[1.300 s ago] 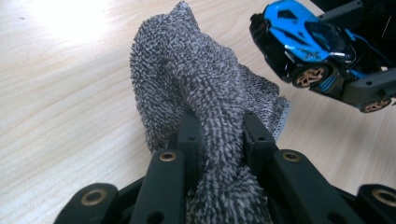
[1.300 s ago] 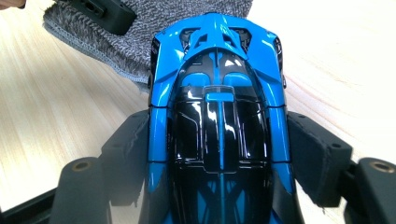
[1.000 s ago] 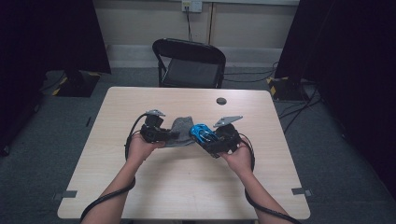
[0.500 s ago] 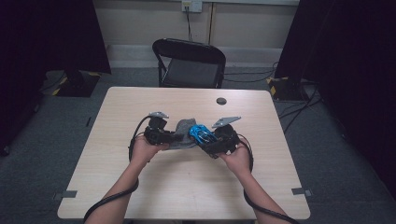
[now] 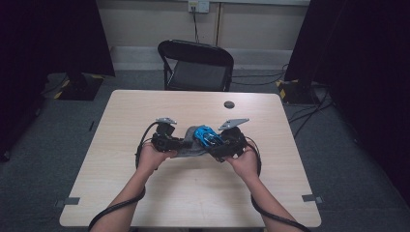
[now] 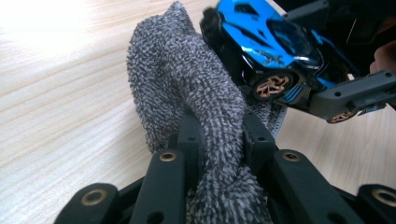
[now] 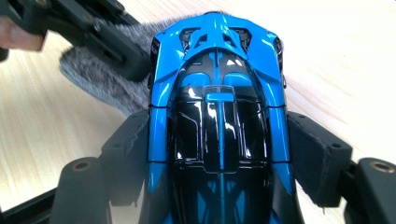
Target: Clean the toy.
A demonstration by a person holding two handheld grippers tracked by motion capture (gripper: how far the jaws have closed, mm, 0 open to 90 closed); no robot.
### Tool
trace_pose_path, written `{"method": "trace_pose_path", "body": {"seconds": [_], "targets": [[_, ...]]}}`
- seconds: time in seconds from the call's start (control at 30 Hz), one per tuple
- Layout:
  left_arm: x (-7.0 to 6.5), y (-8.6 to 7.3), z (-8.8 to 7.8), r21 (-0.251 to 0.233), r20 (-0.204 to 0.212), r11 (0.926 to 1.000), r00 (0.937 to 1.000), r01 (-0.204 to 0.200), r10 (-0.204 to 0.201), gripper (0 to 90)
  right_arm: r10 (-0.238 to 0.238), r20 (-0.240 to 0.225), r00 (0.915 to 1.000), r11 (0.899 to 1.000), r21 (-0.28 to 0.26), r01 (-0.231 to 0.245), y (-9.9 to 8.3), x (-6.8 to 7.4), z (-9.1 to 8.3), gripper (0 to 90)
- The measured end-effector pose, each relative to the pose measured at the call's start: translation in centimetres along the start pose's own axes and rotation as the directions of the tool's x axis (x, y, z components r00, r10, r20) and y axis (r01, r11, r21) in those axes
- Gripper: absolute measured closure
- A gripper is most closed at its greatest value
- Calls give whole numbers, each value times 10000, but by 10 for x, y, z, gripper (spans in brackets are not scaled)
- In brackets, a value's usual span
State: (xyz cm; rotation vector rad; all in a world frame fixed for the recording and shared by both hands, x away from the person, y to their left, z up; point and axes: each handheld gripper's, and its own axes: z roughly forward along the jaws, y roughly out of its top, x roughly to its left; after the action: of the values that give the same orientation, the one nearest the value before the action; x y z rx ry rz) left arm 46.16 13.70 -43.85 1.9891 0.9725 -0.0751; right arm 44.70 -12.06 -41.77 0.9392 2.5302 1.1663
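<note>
Near the middle of the desk [image 5: 145,203], little has changed: the left tool [image 6: 219,140] stays clamped on a grey cloth [image 6: 187,84] touching the blue toy car [image 7: 217,107] gripped by the right tool [image 7: 219,154], so wiping appears underway.

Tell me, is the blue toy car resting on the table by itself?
No, the right claw grips the blue toy car by its sides, above the table.

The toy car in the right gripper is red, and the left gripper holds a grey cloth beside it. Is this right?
Not quite: the toy car is blue and black, as the right gripper view shows. The rest holds: the right gripper clamps it, and the left gripper holds the grey cloth beside it.
</note>
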Motion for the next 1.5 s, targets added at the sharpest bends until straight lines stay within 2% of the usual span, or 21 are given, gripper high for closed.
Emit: {"method": "trace_pose_path", "body": {"seconds": [0.2, 0.4, 0.53, 1.5], "targets": [[-11, 0, 10, 131, 292, 9996, 9992, -259, 255, 737, -51, -23, 10000, 10000, -68, 51, 7, 3, 2, 285], [-16, -1, 17, 135, 447, 9997, 9988, -224, 218, 737, -3, 45, 10000, 10000, -67, 3, 10, 2, 5, 284], [-20, -3, 20, 194, 576, 9994, 9980, -288, 277, 737, 195, 65, 9998, 9997, -117, -194, 11, 0, 7, 285], [-37, -11, 38, 514, 998, 9970, 9936, -582, 529, 736, 522, 164, 9985, 9984, -217, -519, 14, -5, 15, 285]]}}
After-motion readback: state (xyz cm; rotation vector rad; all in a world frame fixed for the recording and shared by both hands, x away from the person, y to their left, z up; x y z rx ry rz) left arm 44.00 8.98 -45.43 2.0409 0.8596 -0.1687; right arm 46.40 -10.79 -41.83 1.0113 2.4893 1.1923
